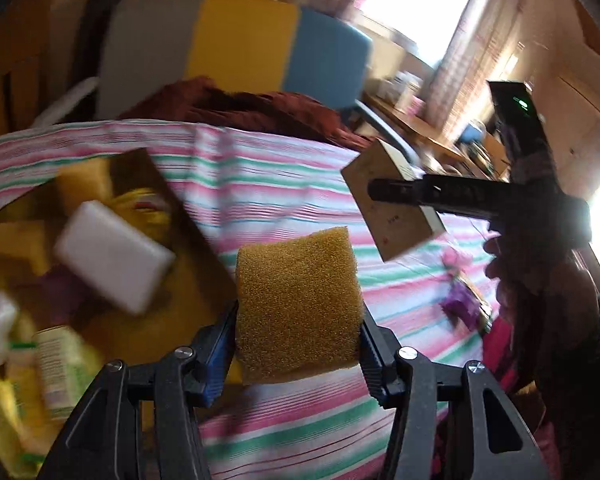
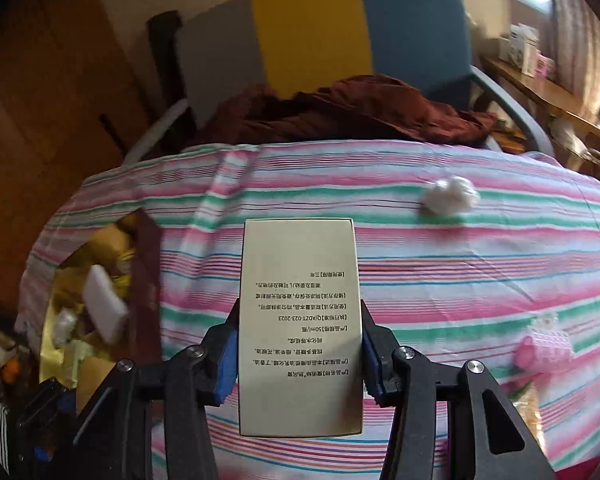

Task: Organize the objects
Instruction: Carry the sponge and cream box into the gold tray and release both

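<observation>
Left wrist view: the left gripper is pinching a yellow sponge above the striped cloth; it looks soft and light, gripped by its lower sides, long axis running away from the camera. Right wrist view: the right gripper is clamping a stiff, light printed box at its sides, its length pointing forward over the cloth.

Motion blur smears the open box's contents, and the pink roller beyond stays indistinct.

Cover: striped cloth in pink, green, white.
Behind: dark red garment, chair backed grey, yellow, blue.
</observation>
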